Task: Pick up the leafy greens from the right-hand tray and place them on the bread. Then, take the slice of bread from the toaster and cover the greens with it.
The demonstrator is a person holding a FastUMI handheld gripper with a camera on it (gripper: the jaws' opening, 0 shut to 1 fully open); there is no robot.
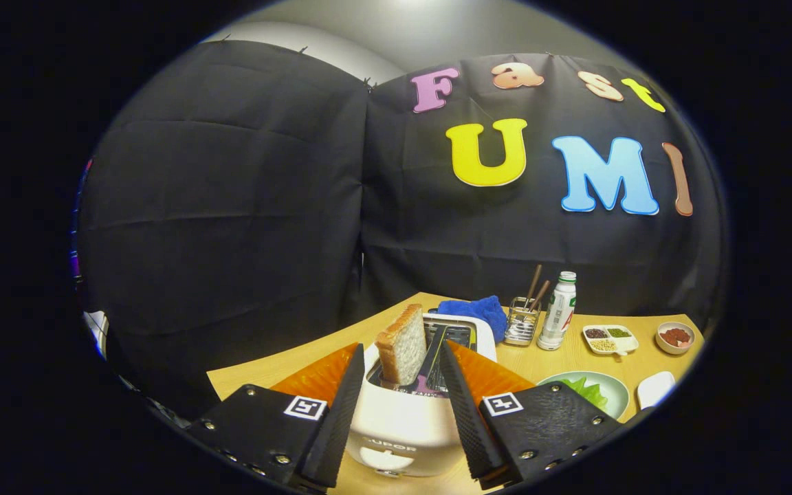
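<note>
Gripper view: the gripper [396, 378] stands with fingers spread apart, gripping nothing, straddling the toaster [403, 419]. The bread slice [403, 352] stands upright in the slot, between the fingers and nearer the left one. Leafy greens [587, 393] lie on a green plate [614, 393] beyond the right finger. Judgement: centre on the slice, close gently on its faces, then lift straight up clear of the slot.

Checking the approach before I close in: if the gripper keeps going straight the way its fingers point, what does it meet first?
Most likely the bread slice standing in the toaster: it sits between the open gripper fingers, just ahead. Depth is hard to judge.
</note>
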